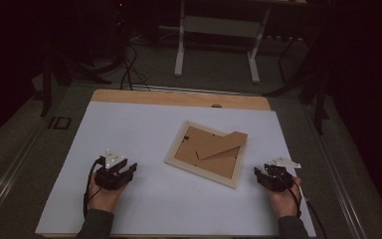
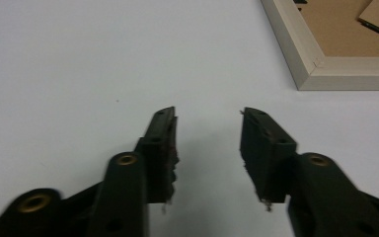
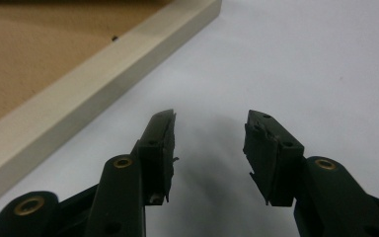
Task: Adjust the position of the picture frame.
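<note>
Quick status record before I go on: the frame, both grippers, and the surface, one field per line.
item: picture frame, lying face down, brown backing board up, pale wooden border
stand: cardboard easel flap on the backing, pointing toward the frame's far right corner
orientation: frame turned at an angle to the table edges
surface: white table sheet
left gripper: open, nothing between the jaws, apart from the frame, on its left
right gripper: open, nothing between the jaws, close to the frame's right edge, not touching
contact: neither gripper touches the frame
</note>
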{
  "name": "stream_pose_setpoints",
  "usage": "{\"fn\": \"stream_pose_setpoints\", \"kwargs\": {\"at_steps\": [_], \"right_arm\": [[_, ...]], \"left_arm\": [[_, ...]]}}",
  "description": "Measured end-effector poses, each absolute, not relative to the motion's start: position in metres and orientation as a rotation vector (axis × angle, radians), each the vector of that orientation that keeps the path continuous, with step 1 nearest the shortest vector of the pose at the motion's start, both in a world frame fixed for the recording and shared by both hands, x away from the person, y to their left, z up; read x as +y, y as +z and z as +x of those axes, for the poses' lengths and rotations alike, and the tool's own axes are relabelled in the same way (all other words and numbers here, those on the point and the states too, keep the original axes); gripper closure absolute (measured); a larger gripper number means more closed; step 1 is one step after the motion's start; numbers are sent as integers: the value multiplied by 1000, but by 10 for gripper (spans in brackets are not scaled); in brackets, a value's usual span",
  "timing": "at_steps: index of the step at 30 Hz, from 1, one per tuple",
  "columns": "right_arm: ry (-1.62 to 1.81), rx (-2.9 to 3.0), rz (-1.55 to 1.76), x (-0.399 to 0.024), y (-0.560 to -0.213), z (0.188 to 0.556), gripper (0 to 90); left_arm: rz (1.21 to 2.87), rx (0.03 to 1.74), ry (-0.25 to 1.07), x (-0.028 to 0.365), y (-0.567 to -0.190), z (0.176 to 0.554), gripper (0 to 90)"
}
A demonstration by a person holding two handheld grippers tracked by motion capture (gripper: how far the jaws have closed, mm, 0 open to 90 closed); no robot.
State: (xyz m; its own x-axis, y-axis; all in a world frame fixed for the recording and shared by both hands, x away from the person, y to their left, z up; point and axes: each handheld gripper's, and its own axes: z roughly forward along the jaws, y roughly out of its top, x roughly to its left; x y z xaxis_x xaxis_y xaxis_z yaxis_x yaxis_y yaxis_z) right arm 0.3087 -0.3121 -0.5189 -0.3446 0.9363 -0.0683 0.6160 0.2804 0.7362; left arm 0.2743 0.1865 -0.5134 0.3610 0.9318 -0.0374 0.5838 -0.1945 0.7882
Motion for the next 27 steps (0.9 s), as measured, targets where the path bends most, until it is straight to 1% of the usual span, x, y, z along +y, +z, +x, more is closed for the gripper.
{"fn": "stream_pose_setpoints", "kwargs": {"at_steps": [3,8,10,11,13,15,16,17,19,26,27], "right_arm": [[856,2063,1376,-311,-514,311,556],[849,2084,1348,-309,-510,314,587],[853,2091,1340,-308,-508,316,642],[862,2101,1334,-308,-507,317,687],[881,2116,1322,-306,-506,318,755],[879,2134,1305,-304,-506,320,809],[879,2134,1305,-304,-506,320,809],[859,2142,1288,-302,-507,322,859],[853,2142,1290,-301,-506,326,889],[838,2133,1297,-298,-507,336,895],[838,2133,1297,-298,-507,336,895]], "left_arm": [[1907,1284,576,184,-514,275,650],[1922,1261,553,179,-513,277,669],[1927,1241,539,174,-512,279,669],[1920,1224,498,171,-513,281,670],[1925,1228,496,166,-514,282,669],[1930,1218,486,163,-515,283,688],[1930,1218,486,163,-515,283,700],[1936,1205,471,159,-516,285,722],[1954,1187,467,153,-517,286,736],[1996,1149,437,136,-523,294,785],[1996,1149,437,136,-523,294,807]]}}
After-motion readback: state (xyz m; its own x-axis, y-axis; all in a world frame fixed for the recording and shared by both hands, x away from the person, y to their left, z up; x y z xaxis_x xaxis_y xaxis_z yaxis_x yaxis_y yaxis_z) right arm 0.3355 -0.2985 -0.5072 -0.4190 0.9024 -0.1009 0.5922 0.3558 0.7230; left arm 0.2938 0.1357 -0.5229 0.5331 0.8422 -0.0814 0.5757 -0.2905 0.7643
